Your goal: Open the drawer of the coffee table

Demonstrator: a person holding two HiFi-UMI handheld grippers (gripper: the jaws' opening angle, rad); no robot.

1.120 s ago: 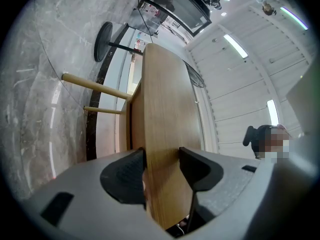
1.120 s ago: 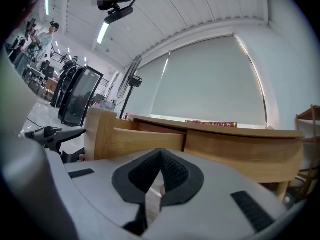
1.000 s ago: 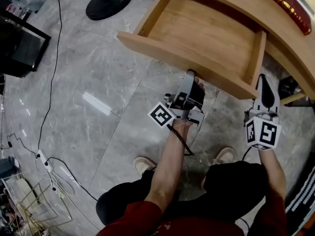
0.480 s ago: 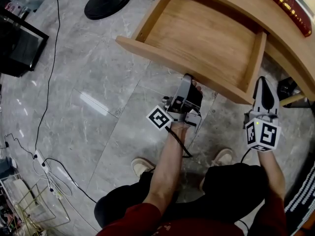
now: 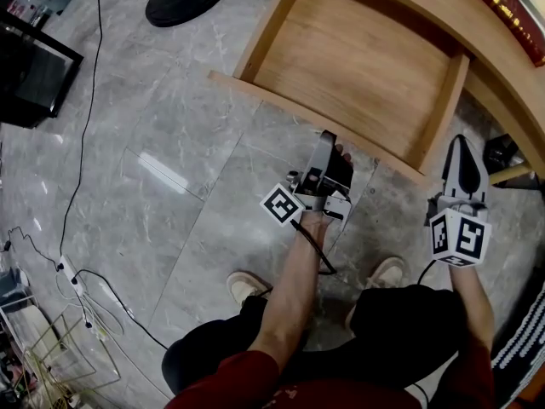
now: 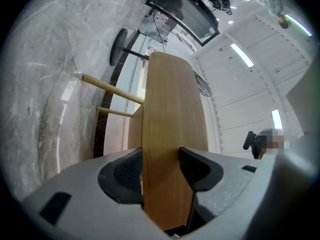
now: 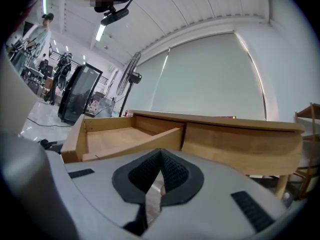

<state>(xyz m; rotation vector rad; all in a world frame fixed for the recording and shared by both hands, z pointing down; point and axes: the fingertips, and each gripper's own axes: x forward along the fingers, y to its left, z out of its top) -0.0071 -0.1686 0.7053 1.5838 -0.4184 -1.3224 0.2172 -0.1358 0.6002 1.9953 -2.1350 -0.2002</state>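
The left tool [image 6: 160,170] is clamped on the drawer front [image 5: 281,107], which fills the gap between its jaws. The drawer [image 5: 358,58] already stands well out of the wooden surface [image 5: 490,54], so a harder tug may drag it off its runners or let the panel slip free. The right tool [image 7: 159,176], its jaws pressed together on nothing, hangs beside the drawer's right corner and could knock it.
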